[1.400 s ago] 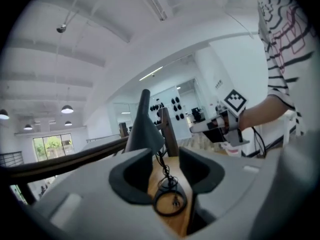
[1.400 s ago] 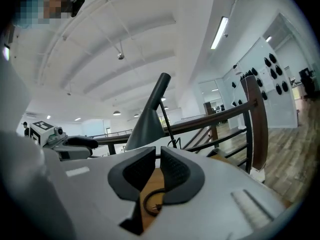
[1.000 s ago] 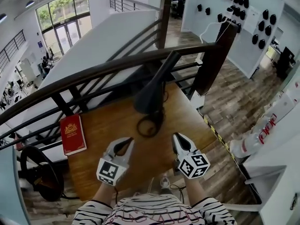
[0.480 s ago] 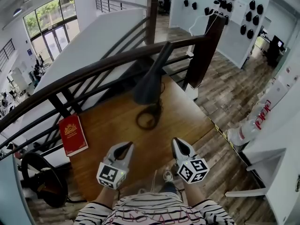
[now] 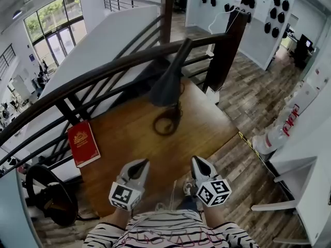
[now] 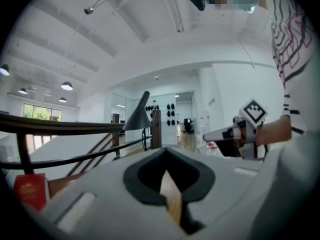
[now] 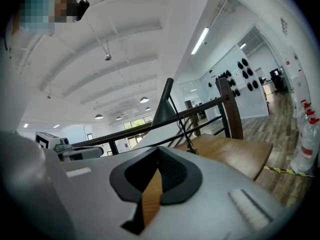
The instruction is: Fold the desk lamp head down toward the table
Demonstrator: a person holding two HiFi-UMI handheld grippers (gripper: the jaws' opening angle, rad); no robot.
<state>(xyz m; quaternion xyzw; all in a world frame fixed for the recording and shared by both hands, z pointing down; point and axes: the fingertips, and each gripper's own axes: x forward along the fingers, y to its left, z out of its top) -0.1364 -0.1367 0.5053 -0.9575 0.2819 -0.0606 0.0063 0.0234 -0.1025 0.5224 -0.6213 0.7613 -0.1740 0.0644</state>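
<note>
Nearest: left hand-held gripper [image 5: 140, 164], jaws pressed fully together, nothing caught between them. Just to its right, right hand-held gripper [image 5: 197, 163]: likewise closed tight and empty. Both side by side at the near edge of the worktop [image 5: 129, 136], aimed roughly level across it, touching nothing.

Directly ahead of the tips: bare wood only. Off to the left of the left hand-held gripper, by the worktop's left edge: a red book [image 5: 84, 143], lying flat, apparently no part of the job.

Farther ahead, between the two lines of aim and well apart from both: desk lamp [image 5: 168, 89], toward the far side of the worktop. Dark cone shade [image 7: 162, 111] with its wide mouth facing down at the wood, narrow stem [image 5: 182, 56] rising behind it toward the railing [image 5: 103, 68]. Beneath the shade, a dark ring [image 5: 156, 124] on the wood, base or coiled cord, cannot tell which.

Judged from that: probably done, given the mouth already turned down toward the worktop and both tools shut, empty and clear of it. Possibly not yet begun, if the head has further to drop. If so, everything still left: reaching in, taking hold of the shade, pressing it lower.
</note>
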